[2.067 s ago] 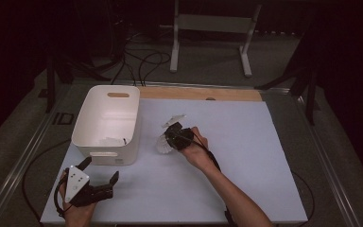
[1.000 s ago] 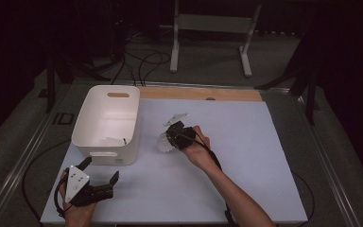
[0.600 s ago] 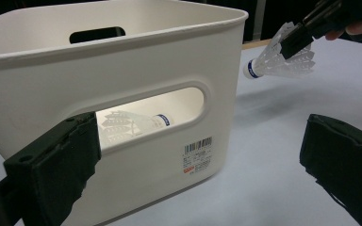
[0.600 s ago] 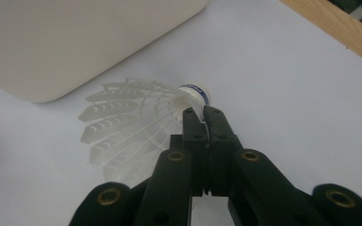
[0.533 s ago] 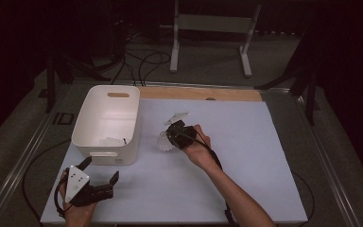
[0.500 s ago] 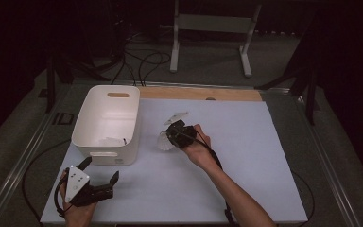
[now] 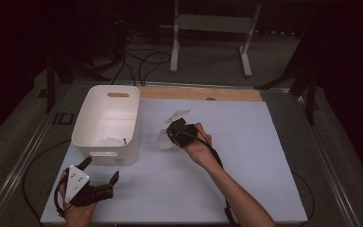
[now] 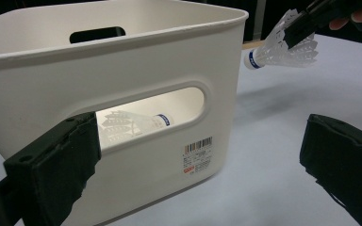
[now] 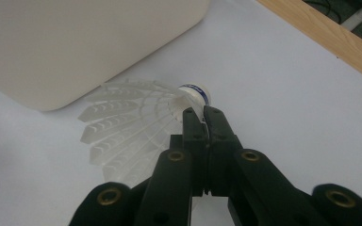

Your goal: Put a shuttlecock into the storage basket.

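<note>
— Where's the shuttlecock?
— Pinched by its skirt in the right claw, lifted above the white surface, just off the bin's 3 o'clock side (blue-banded cork pointing at the bin wall).
— And the left claw?
— Spread wide, holding nothing, at 7 o'clock from the bin. Through the bin's handle slot, another shuttlecock lies inside.

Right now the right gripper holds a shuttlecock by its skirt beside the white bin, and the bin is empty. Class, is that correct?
Not quite: the white bin is not empty. The left gripper view shows a second shuttlecock inside, through the handle slot. The right gripper does hold its shuttlecock by the skirt.
</note>
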The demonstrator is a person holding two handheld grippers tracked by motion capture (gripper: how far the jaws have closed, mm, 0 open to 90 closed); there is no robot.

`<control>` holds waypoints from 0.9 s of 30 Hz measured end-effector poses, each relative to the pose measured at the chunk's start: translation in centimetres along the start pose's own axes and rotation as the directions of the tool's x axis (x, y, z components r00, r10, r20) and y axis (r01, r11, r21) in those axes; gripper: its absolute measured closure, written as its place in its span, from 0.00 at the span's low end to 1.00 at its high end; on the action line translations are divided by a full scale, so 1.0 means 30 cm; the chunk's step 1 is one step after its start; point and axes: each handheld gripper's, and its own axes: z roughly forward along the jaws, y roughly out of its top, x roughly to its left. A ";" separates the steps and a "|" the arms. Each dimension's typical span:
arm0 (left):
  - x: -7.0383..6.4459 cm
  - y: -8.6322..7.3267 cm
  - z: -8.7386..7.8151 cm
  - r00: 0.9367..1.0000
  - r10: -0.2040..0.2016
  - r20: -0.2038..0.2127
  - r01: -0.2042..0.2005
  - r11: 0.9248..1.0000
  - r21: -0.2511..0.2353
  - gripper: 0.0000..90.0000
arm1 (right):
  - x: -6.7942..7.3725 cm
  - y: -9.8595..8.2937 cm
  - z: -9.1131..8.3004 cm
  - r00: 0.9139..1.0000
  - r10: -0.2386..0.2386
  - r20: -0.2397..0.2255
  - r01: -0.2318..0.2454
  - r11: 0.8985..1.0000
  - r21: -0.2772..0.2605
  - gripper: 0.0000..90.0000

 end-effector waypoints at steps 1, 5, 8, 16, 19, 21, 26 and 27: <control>0.000 0.000 0.000 1.000 0.001 0.000 -0.001 1.000 -0.001 0.00 | -0.001 0.000 -0.001 1.000 0.000 -0.002 0.000 1.000 -0.003 0.99; 0.000 0.000 0.000 1.000 0.001 0.000 -0.001 1.000 0.001 0.00 | -0.003 0.001 -0.005 1.000 0.004 -0.002 -0.004 1.000 -0.005 0.99; 0.000 0.000 0.000 1.000 0.001 0.000 -0.001 1.000 0.001 0.00 | -0.006 0.000 -0.008 1.000 0.008 -0.004 -0.008 1.000 -0.007 0.99; -0.001 0.000 0.000 1.000 0.001 0.000 -0.001 1.000 0.000 0.00 | -0.011 0.005 -0.018 1.000 0.008 -0.004 -0.008 1.000 -0.016 0.99; 0.000 0.000 0.000 1.000 0.002 0.000 -0.002 1.000 0.000 0.00 | -0.013 0.008 -0.023 1.000 0.006 -0.001 -0.006 1.000 -0.021 0.99; 0.000 0.000 0.000 1.000 0.002 0.000 -0.002 1.000 0.000 0.00 | -0.014 0.011 -0.027 1.000 0.002 0.003 -0.002 1.000 -0.021 0.99; 0.000 0.000 0.000 1.000 0.001 0.000 -0.001 1.000 0.000 0.00 | -0.016 0.018 -0.036 1.000 0.006 0.005 -0.005 1.000 -0.024 0.99; 0.000 0.000 0.000 1.000 0.001 0.000 -0.001 1.000 0.000 0.00 | -0.016 0.019 -0.038 1.000 0.008 0.003 -0.008 1.000 -0.029 0.99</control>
